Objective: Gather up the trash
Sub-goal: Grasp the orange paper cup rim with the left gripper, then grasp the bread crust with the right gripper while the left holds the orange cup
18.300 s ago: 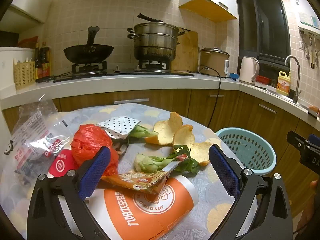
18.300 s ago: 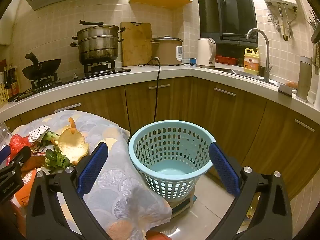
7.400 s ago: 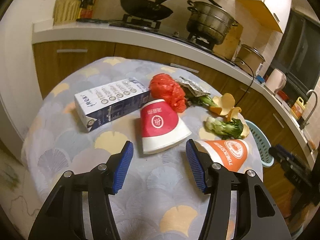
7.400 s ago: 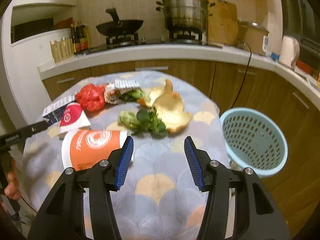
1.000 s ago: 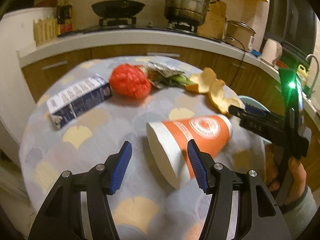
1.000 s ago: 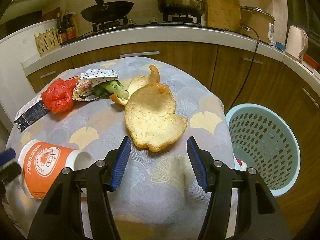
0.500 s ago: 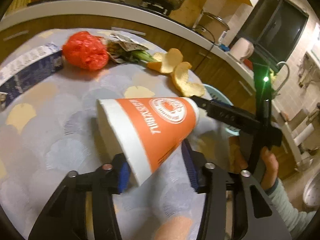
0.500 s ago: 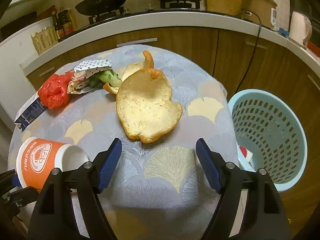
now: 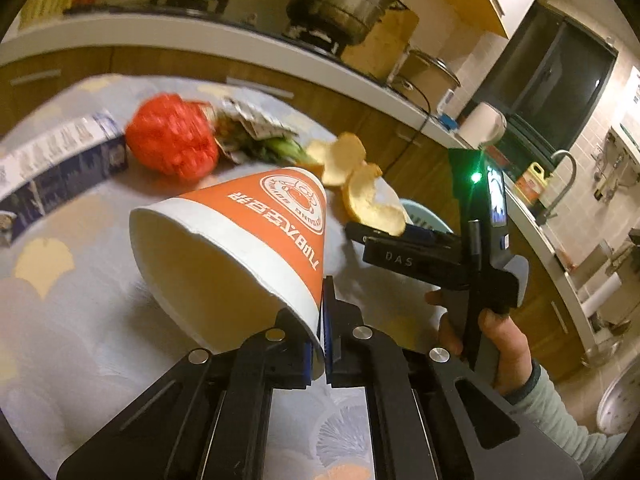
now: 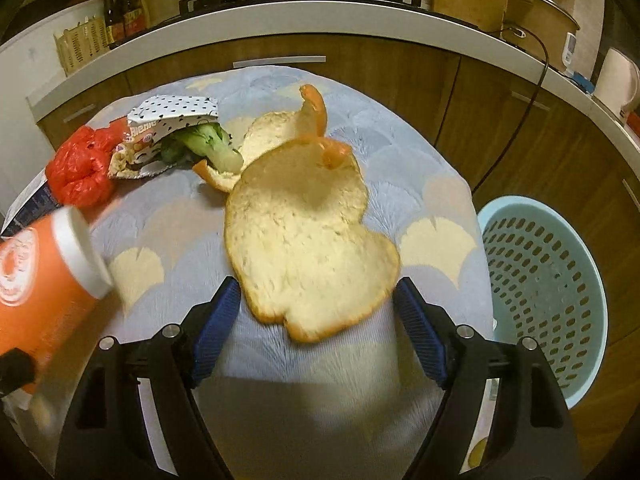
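Cup (image 9: 240,256) first, since that's the piece of trash in play. From the left wrist view, the left gripper (image 9: 323,344) has just clamped down on the cup's rim wall, one pad inside the mouth and one outside, and the cup sticks out ahead, tipped with its mouth toward the camera. It looks lifted off the worktop (image 9: 80,320), though I can't swear the far end is clear. A pinch on thin paper wall is a bit sketchy imo: it'll flex and can swing, so keep the wrist steady, carry it slowly and don't squeeze harder. The right gripper (image 9: 360,236) shows just beyond it, held in a hand (image 9: 496,344), over the peel (image 9: 372,204). The bag (image 9: 172,140) and the carton (image 9: 60,160) lie further back.

Right wrist view: the right gripper (image 10: 318,312) stands wide with nothing pressed between the pads. Its jaws opened a moment back and have eased in a touch, and they straddle the near edge of the peel (image 10: 308,244), which lies flat on the worktop (image 10: 420,168). Flat floppy stuff is hard to grab, so I'd come down low and catch that near edge, not the middle. The cup (image 10: 44,276) hangs at the left edge. The basket (image 10: 540,280) sits to the right, below the worktop's edge, so the cup has to cross over the peel to reach it. Best to let one hand go first so they don't bump.
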`<state>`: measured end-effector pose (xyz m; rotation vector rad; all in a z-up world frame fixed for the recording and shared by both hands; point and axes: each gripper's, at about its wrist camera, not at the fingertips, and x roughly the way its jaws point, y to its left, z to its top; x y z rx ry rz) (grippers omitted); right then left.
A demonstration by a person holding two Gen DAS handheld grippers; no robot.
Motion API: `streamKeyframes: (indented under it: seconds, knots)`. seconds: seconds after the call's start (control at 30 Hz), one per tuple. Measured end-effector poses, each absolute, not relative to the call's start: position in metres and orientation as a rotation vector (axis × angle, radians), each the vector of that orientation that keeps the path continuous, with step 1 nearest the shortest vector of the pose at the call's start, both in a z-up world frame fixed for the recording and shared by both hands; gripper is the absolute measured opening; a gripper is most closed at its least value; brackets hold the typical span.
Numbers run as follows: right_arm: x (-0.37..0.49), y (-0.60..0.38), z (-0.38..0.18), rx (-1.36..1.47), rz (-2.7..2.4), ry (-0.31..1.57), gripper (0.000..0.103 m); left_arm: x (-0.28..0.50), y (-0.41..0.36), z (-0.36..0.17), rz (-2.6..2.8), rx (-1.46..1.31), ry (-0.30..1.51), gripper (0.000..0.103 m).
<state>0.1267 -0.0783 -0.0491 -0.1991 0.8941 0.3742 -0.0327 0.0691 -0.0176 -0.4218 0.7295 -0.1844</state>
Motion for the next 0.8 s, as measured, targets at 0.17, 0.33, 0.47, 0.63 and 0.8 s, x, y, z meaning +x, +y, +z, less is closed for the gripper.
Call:
streamKeyframes:
  seconds: [0.17,0.33,0.47,0.63,0.8]
  knots:
    - [0.121,-0.071,-0.045,-0.222,0.375,0.856,0.043,-0.039,0.070,-0.003,-0.149,-0.372,0.697,0.002]
    - [0.105,-0.072,-0.036,-0.252,0.362,0.803,0.027,-0.040,0.063,0.009,-0.130,-0.327,0.670,0.002]
    - [0.087,-0.084,-0.026,-0.249,0.352,0.769,0.025,-0.040,0.056,0.019,-0.130,-0.291,0.648,0.002]
    - [0.074,-0.105,-0.006,-0.236,0.311,0.724,0.025,-0.032,0.041,0.032,-0.143,-0.262,0.626,0.002]
    - [0.069,-0.131,0.013,-0.218,0.270,0.685,0.025,-0.016,0.015,0.043,-0.182,-0.211,0.620,0.002]
